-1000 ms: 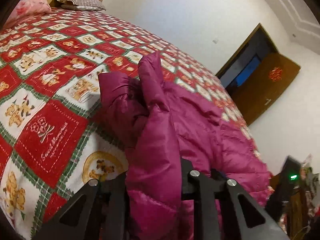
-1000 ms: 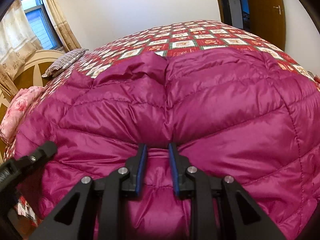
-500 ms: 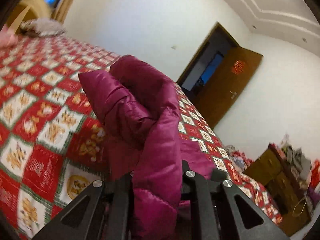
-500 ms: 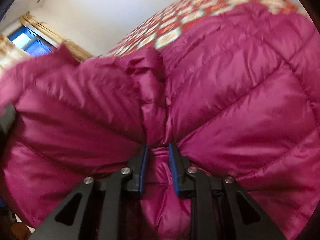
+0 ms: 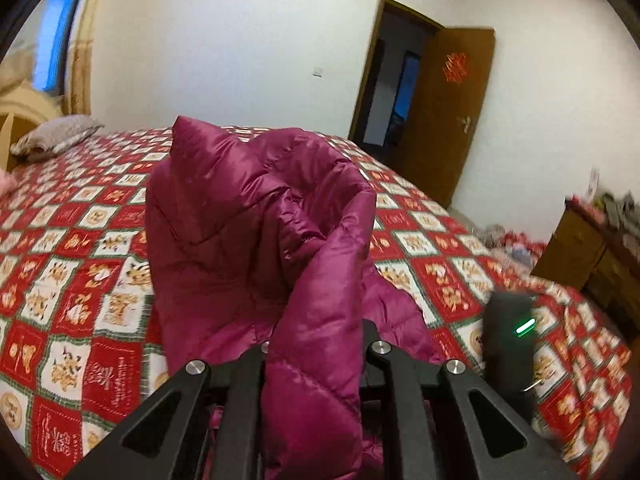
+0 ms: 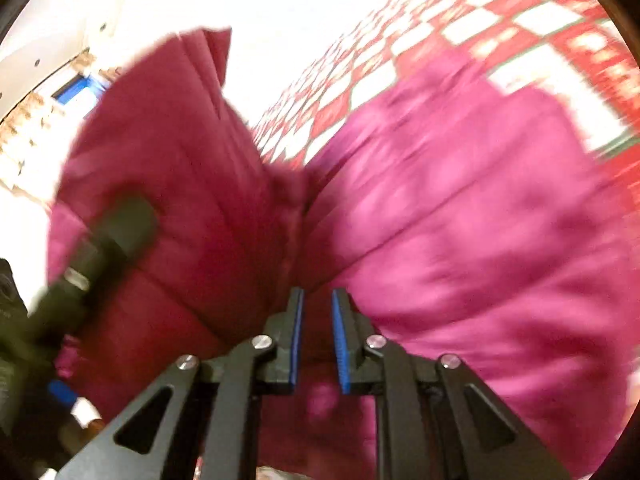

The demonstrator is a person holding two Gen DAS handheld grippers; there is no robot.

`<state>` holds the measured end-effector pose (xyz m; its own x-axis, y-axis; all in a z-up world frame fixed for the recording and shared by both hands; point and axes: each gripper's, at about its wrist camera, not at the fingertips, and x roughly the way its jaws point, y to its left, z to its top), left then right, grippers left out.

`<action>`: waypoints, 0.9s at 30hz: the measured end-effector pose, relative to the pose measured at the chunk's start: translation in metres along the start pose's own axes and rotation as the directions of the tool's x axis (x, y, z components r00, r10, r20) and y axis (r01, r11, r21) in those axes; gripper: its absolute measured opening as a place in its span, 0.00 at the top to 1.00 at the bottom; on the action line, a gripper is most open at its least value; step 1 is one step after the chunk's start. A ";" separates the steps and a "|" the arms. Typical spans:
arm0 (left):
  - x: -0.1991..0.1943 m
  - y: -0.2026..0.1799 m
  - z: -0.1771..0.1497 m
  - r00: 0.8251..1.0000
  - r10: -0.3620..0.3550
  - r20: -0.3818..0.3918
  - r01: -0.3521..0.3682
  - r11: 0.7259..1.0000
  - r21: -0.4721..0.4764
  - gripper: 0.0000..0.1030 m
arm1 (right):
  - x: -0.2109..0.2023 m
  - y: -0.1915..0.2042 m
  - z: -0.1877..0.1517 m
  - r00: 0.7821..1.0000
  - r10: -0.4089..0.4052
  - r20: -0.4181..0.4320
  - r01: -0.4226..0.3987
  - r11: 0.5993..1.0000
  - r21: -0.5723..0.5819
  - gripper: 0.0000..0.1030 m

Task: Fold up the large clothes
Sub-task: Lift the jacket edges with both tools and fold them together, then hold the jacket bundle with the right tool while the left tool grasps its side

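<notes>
One magenta quilted puffer jacket [image 5: 256, 224], shiny, bunched, lifted above patchwork bedspread [image 5: 72, 280]

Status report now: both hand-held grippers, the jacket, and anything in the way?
Left hand-held gripper shut on jacket, edge lifted off bed. Right hand-held gripper shut on jacket fold. Nothing in the way.

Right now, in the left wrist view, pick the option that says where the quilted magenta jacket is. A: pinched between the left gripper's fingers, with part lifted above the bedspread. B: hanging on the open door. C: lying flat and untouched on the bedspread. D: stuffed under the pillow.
A: a fold of the magenta jacket runs down between the fingers of the left gripper, and its bunched upper part stands above the checked bedspread.
</notes>
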<state>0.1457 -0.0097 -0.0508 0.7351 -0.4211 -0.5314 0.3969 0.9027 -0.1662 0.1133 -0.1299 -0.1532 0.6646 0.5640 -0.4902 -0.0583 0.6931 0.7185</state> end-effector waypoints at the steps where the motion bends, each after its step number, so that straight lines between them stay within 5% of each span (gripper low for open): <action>1: 0.007 -0.008 -0.003 1.000 -0.002 -0.012 0.002 1.000 0.023 0.88 | -0.008 -0.005 0.005 1.000 -0.015 0.018 0.015 1.000 0.002 0.81; 5: 0.026 -0.028 -0.015 0.998 -0.004 -0.066 0.009 0.997 0.078 0.88 | -0.055 -0.035 0.022 0.988 -0.111 0.108 0.108 0.994 0.028 0.77; 9: 0.047 -0.047 -0.033 0.992 0.002 -0.122 0.014 0.991 0.133 0.88 | -0.082 -0.047 0.027 0.973 -0.156 0.168 0.150 0.988 0.045 0.48; 17: 0.070 -0.067 -0.057 0.984 -0.015 -0.177 0.052 0.978 0.204 0.88 | -0.105 -0.050 0.047 0.968 -0.157 0.197 0.163 0.986 -0.019 0.47; 20: 0.075 -0.072 -0.066 0.984 -0.021 -0.179 0.063 0.972 0.227 0.88 | -0.102 -0.046 0.053 0.975 -0.148 0.164 0.160 0.985 -0.065 0.38; 25: 0.076 -0.075 -0.073 0.985 -0.007 -0.175 0.055 0.961 0.272 0.88 | -0.069 -0.042 0.070 0.986 -0.154 0.061 0.161 0.975 -0.155 0.43; 26: 0.075 -0.074 -0.073 0.984 -0.009 -0.176 0.057 0.961 0.271 0.88 | -0.060 -0.039 0.069 0.982 -0.188 0.036 0.191 0.964 -0.183 0.52; 27: 0.075 -0.074 -0.072 0.984 -0.015 -0.178 0.064 0.960 0.271 0.88 | -0.053 -0.038 0.069 0.977 -0.212 0.024 0.212 0.955 -0.209 0.76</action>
<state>0.1316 -0.1019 -0.1378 0.6194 -0.4121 -0.6683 0.5772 0.8159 0.0319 0.1318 -0.2171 -0.1205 0.6792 0.3935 -0.6196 -0.0705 0.8752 0.4786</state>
